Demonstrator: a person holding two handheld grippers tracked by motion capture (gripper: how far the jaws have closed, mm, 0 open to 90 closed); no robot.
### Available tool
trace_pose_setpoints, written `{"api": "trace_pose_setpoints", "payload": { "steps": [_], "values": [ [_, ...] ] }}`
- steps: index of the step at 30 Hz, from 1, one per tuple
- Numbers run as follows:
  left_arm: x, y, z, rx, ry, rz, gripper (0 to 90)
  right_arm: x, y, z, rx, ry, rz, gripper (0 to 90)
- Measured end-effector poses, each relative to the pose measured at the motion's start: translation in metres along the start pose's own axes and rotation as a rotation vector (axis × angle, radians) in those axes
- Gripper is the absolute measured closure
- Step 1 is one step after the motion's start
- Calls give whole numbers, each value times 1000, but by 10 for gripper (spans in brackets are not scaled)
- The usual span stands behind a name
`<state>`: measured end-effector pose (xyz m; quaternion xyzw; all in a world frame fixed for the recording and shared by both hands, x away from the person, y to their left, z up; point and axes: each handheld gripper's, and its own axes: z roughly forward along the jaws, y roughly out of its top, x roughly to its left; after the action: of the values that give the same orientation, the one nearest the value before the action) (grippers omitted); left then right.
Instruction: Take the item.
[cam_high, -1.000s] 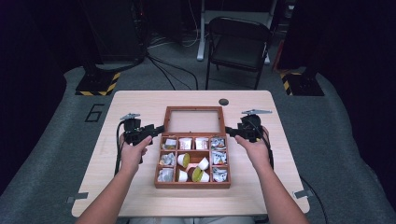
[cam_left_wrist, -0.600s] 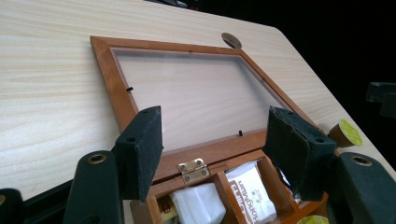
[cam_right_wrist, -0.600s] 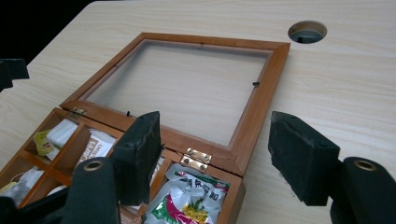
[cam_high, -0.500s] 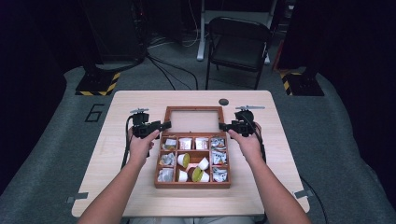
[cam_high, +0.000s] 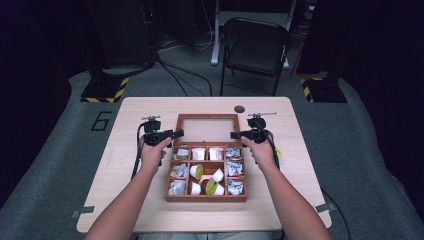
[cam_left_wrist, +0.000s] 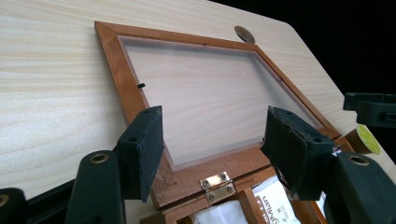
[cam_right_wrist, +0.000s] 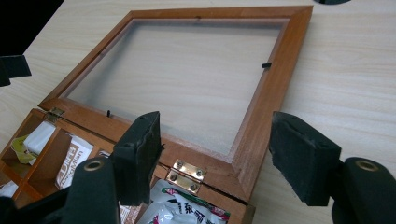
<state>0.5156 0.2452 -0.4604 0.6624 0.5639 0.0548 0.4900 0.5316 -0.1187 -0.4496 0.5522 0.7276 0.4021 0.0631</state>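
Observation:
A wooden compartment box (cam_high: 206, 198) holds tea packets and small cups. Its glass-paned lid (cam_high: 206, 117) lies flat on the table behind it. My left gripper (cam_high: 176, 133) is open at the lid's left hinge corner. In the left gripper view the pads (cam_left_wrist: 145, 140) straddle the lid frame (cam_left_wrist: 116, 51) near a brass hinge (cam_left_wrist: 215, 184) without pressing on it. My right gripper (cam_high: 234, 135) is open at the right hinge corner. Its jaws have just been opening; the lid frame (cam_right_wrist: 275, 79) and a hinge (cam_right_wrist: 187, 173) lie between the pads (cam_right_wrist: 140, 149), untouched.
A small black disc (cam_high: 239, 109) sits on the table (cam_high: 300, 175) behind the lid. A folding chair (cam_high: 255, 47) stands beyond the far edge. Bare tabletop lies on both sides of the box.
Both hands have moved inward and lower, from beside the box to the lid's two hinge corners. The box and lid have not moved.

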Motion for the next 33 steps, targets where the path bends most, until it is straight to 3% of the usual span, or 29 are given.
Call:
{"api": "trace_pose_setpoints", "payload": {
  "steps": [11,18,23,33],
  "values": [
    [2,-2,6,20,5,28,377,-9,1,15,45,13,35,339],
    [3,-3,7,27,5,19,377,-11,0,22,78,6,56,333],
    [2,-3,8,17,8,8,377,-12,-1,25,95,12,45,327],
    [2,-4,11,29,7,34,377,-14,-3,30,110,4,40,315]
  ]
}}
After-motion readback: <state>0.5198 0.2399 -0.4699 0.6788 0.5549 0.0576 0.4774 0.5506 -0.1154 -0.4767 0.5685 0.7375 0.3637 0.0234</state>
